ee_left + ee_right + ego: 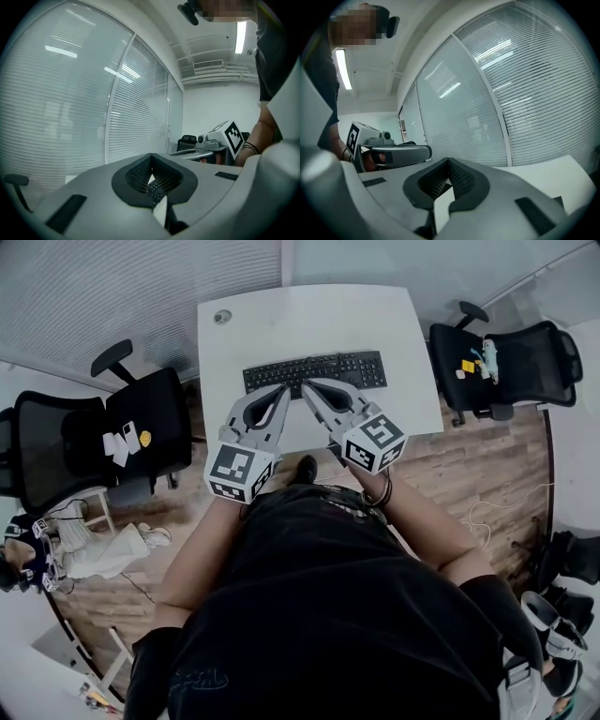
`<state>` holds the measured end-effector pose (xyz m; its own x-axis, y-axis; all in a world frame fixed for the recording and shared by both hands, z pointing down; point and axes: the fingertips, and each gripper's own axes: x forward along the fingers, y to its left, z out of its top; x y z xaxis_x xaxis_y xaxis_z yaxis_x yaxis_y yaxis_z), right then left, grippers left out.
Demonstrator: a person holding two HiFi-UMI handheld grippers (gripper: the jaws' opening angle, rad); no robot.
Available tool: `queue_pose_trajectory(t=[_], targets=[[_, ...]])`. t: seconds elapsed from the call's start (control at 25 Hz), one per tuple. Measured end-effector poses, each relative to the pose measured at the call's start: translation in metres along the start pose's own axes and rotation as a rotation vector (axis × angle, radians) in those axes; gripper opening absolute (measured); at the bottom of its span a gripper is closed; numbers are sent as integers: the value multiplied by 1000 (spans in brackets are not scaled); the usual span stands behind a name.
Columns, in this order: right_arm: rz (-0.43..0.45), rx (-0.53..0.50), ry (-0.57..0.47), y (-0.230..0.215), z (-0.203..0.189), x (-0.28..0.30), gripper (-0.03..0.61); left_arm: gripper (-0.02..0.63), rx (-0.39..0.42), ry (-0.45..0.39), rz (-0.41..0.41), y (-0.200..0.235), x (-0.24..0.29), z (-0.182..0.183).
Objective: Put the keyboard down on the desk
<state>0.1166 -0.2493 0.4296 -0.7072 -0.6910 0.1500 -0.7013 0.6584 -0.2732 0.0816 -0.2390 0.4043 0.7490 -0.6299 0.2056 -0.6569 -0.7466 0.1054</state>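
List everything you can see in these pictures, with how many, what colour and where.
Desk: one, white, centre, in front of the blinds.
Keyboard: one, black, lying flat on the desk.
Cable grommet: one, grey, desk's far left corner.
Office chairs: two, black, one left of the desk, one right, each with small items on the seat.
Blinds: white, wall beyond the desk.
Floor: brown wood look, around the desk.
Left gripper: one, grey with a marker cube, jaws together, tips over the keyboard's near edge.
Right gripper: one, grey with a marker cube, jaws together, beside the left one.
Wristband: one, dark, on the person's right wrist.
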Motion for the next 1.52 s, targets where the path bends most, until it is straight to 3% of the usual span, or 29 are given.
queue_pose_trajectory(t=[0.44,1.52], targets=[[-40,12,-6,60,-10,-6,23,15,-13,25,-54,-9,-69,-17],[-128,-27,-39,191,-30,-53,23,15,-34,-39,-197,-60,-195,-23]])
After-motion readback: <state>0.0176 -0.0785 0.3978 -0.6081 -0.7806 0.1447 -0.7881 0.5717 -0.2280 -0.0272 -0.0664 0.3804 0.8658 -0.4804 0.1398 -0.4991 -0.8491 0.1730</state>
